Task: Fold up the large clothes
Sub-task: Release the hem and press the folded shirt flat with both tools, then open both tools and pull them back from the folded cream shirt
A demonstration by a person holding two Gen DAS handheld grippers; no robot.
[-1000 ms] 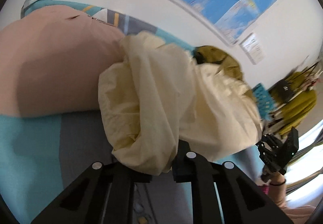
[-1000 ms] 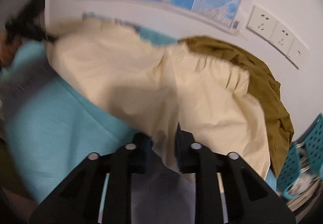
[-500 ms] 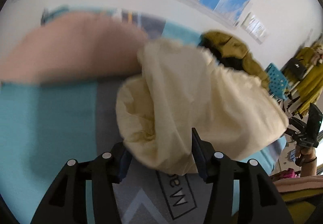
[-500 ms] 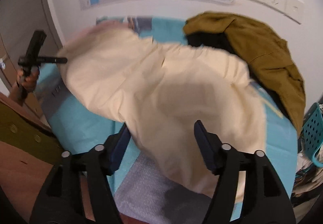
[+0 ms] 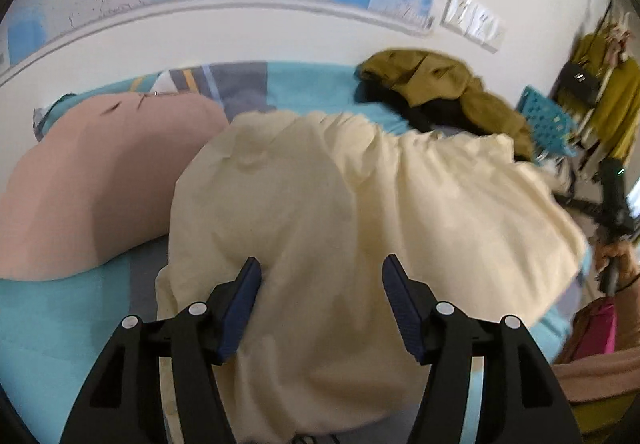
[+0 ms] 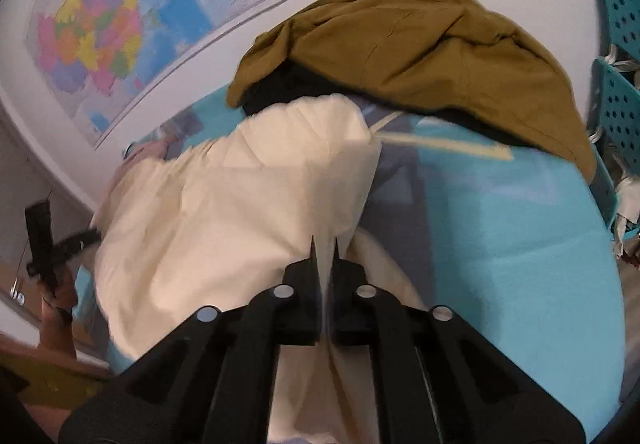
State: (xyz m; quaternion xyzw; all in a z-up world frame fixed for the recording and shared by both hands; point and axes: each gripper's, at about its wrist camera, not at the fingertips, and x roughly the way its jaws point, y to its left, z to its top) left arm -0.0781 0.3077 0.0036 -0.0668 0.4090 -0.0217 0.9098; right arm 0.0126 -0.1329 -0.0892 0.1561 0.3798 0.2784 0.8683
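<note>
While rumpled, cream cloth (image 6: 248, 211) looks matte, prob. cotton, on bed (image 6: 520, 228).

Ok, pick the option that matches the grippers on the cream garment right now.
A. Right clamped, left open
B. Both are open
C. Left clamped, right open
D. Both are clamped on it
A: the right gripper pinches a fold of the cream garment, while the left gripper stands wide over it, pads not pressing.

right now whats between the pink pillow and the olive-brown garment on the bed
In the left wrist view, the cream garment is heaped between the pink pillow and the olive-brown garment, with a strip of the teal bed cover behind it.
</note>
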